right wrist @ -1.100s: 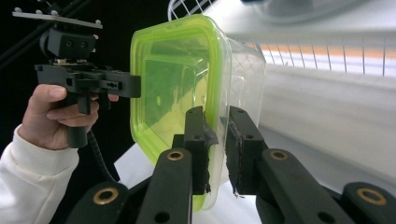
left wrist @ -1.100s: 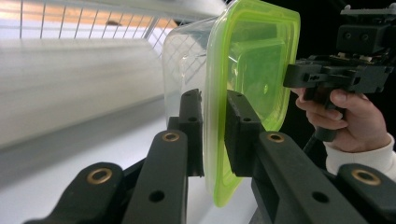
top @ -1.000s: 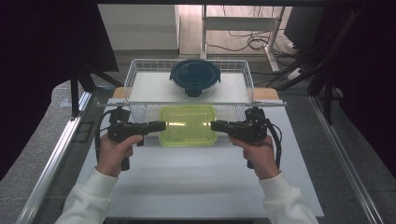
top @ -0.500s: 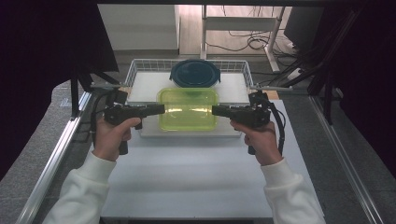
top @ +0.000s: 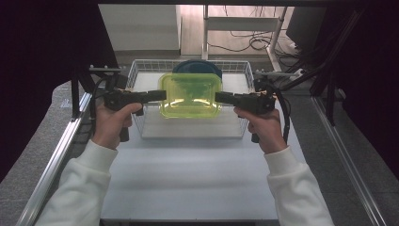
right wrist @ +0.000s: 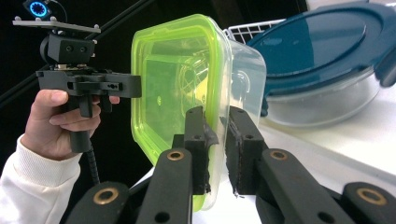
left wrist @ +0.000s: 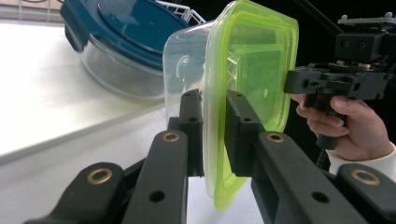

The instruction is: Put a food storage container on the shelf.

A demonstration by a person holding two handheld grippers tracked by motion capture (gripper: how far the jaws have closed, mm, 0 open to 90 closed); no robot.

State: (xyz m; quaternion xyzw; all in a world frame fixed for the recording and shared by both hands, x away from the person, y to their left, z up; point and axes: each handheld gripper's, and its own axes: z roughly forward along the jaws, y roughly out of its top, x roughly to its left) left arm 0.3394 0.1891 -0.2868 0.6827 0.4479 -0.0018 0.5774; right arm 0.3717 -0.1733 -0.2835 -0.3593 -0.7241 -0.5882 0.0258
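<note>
Both tongs (top: pixel 162 95) (top: pixel 219 97) grip green-lidded container (top: pixel 190 95) above basket (top: pixel 141 123).

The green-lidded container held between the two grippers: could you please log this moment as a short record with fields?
held item: clear container with green lid
left gripper: shut on the lid's rim at the container's left edge
right gripper: shut on the rim at the opposite edge
container position: lifted, over the white wire basket
container contents: looks empty
behind it: round glass container with blue lid, standing in the basket
surface: white table
</note>
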